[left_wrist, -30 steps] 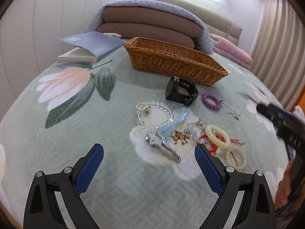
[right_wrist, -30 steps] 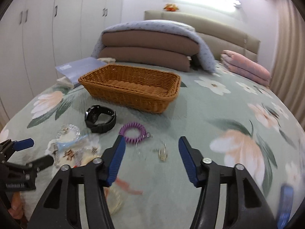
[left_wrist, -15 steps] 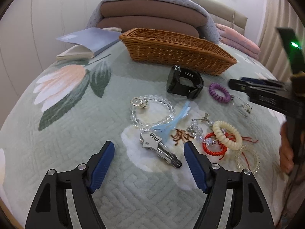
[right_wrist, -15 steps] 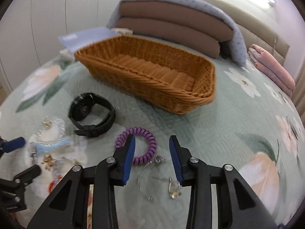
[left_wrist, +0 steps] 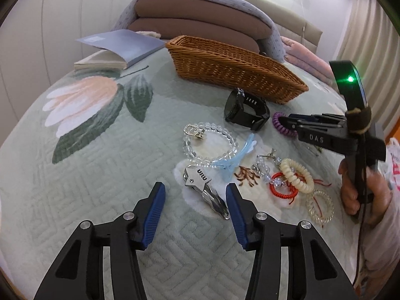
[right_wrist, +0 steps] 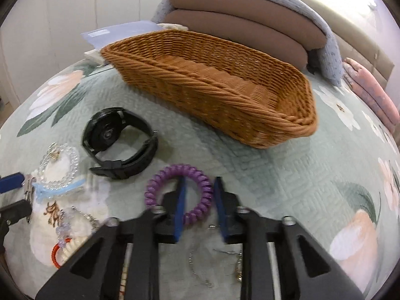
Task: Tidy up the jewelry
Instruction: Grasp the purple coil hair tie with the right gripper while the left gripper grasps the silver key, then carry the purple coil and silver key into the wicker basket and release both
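Jewelry lies on the green floral bedspread before an empty wicker basket (left_wrist: 232,67) (right_wrist: 212,82). My left gripper (left_wrist: 195,192) is open, its fingers either side of a silver star hair clip (left_wrist: 205,187). My right gripper (right_wrist: 198,187) is partly closed, its fingers straddling the right side of a purple coil hair tie (right_wrist: 178,195) (left_wrist: 281,123), not clamped. A black watch (left_wrist: 246,112) (right_wrist: 120,142), a clear bead bracelet (left_wrist: 210,142) (right_wrist: 60,165), a blue clip (left_wrist: 235,160), a cream coil tie (left_wrist: 296,175) and a red cord bracelet (left_wrist: 280,190) lie nearby.
An open book (left_wrist: 117,47) lies at the back left. Folded quilts (right_wrist: 245,25) and pink blankets (right_wrist: 370,90) are stacked behind the basket. A thin chain and earrings (right_wrist: 225,262) lie under my right gripper. A clear coil tie (left_wrist: 320,207) lies by the person's hand.
Both grippers moved forward and down toward the bedspread. The left narrowed around the silver clip. The right narrowed and lowered over the purple coil tie's edge.
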{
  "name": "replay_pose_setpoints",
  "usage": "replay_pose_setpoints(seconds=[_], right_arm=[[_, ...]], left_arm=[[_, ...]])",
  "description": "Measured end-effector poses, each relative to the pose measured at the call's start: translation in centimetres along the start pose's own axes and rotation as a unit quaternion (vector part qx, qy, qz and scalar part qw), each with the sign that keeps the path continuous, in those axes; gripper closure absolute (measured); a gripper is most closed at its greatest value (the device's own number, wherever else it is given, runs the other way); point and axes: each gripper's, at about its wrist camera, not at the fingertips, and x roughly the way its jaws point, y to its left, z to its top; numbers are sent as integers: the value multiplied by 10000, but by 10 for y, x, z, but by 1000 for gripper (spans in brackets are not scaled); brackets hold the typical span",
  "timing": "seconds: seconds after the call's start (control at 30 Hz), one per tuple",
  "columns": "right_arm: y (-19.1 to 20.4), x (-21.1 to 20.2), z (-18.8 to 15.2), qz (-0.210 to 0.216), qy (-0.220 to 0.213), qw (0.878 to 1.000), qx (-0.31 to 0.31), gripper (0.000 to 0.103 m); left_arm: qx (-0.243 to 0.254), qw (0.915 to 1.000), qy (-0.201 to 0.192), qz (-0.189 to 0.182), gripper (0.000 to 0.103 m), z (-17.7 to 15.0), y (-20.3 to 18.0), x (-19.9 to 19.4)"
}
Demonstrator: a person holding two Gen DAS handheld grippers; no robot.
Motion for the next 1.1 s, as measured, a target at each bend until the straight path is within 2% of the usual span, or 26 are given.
replay_pose_setpoints(seconds=[0.1, 0.13, 0.2, 0.27, 0.33, 0.37, 0.57, 0.97, 1.0, 1.1], right_arm=[[5, -1, 0, -69, -31, 9999, -115, 87], [4, -2, 0, -49, -35, 9999, -106, 87], [4, -3, -1, 15, -53, 10000, -63, 88], [4, -5, -2, 120, -78, 9999, -37, 88], [4, -6, -3, 167, -113, 9998, -48, 88], [5, -8, -3, 195, -143, 9997, -48, 88], [3, -20, -6, 447, -342, 9984, 84, 88], [0, -32, -8, 499, -595, 9968, 200, 89], [-1, -34, -8, 489, -633, 9966, 207, 89], [-4, -42, -8, 604, -762, 9948, 316, 89]], left_arm=[[35, 10000, -34, 66, 53, 1, -2, 3], [70, 9999, -56, 113, 64, 0, -3, 3], [119, 9999, -68, 83, 76, 0, -4, 3], [187, 9998, -53, -24, 80, 2, -4, 3], [238, 9996, -60, -111, 90, 3, -2, 3], [246, 9994, -55, -220, 91, 4, 0, 2], [289, 9982, -16, -527, 92, 3, 6, -1], [353, 9970, -262, -643, 93, 2, 4, -13], [328, 9970, -286, -645, 97, 3, 5, -15], [296, 9964, -375, -702, 97, 8, 7, -22]])
